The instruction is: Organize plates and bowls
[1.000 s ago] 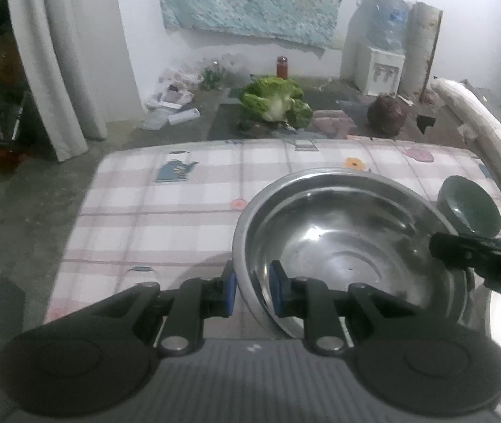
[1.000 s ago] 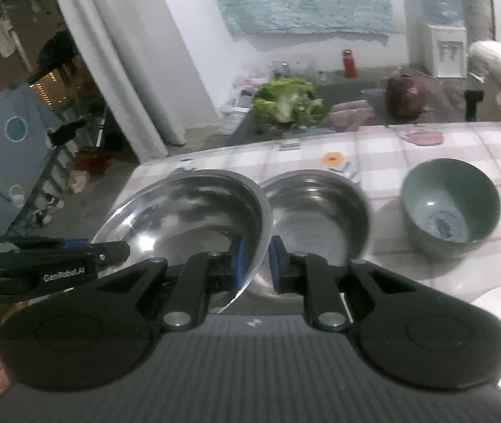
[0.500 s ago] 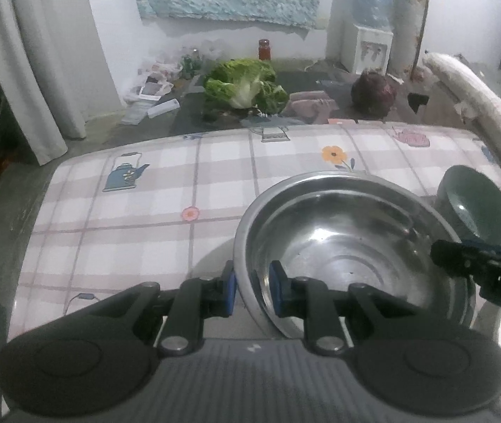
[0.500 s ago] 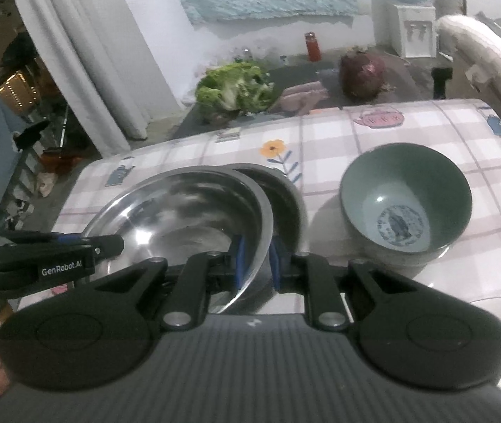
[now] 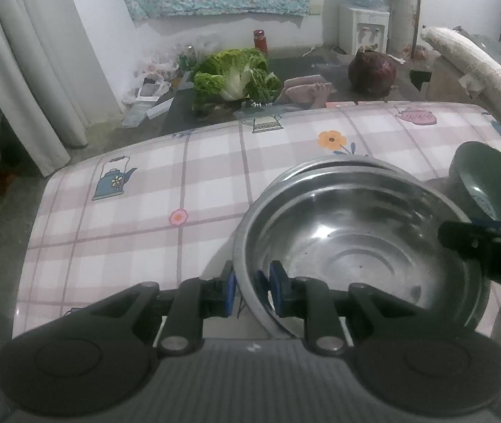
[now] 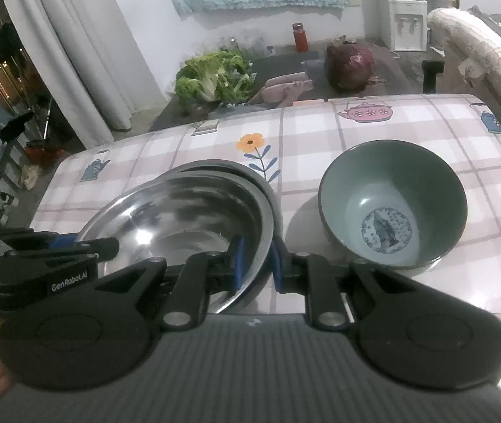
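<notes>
Bowl (image 5: 356, 246) rim clamped, both tools' pads

From my remote station, I have carried the large steel bowl (image 6: 180, 218) across the checked tablecloth (image 5: 137, 218) and lowered it, so it now sits nested over the smaller steel bowl (image 6: 250, 176) that stood open beside it a second ago. The green ceramic bowl (image 6: 391, 204) now looms closer in the right wrist view.
</notes>
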{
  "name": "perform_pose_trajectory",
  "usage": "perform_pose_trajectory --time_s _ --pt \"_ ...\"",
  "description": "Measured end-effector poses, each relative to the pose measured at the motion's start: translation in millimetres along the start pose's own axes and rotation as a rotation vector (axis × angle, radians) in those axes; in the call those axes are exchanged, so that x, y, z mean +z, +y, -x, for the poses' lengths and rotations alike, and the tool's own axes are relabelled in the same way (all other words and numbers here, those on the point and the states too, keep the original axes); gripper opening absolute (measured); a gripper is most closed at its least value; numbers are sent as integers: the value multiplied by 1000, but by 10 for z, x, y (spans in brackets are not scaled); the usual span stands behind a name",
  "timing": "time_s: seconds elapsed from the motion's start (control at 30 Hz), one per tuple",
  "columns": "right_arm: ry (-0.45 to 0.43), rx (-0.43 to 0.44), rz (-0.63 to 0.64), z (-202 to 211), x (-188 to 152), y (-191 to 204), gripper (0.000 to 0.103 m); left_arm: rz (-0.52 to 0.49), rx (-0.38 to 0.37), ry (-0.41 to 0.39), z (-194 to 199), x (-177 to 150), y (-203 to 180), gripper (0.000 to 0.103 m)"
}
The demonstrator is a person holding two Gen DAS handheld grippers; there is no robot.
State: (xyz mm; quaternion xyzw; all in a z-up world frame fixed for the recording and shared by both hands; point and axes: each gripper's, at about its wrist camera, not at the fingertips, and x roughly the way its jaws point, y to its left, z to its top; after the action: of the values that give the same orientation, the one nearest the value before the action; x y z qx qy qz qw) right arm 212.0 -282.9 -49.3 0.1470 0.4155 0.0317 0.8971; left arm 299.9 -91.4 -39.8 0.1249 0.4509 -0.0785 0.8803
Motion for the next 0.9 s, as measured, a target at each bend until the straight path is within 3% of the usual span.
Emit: perform_pose_trajectory --time_s 0.63,0.9 --pt "10 -6 6 -58 35 -34 17 -28 29 -6 -70 -22 -80 23" --pt "3 -10 13 -63 43 -17 22 -42 35 -31 19 -30 -106 23"
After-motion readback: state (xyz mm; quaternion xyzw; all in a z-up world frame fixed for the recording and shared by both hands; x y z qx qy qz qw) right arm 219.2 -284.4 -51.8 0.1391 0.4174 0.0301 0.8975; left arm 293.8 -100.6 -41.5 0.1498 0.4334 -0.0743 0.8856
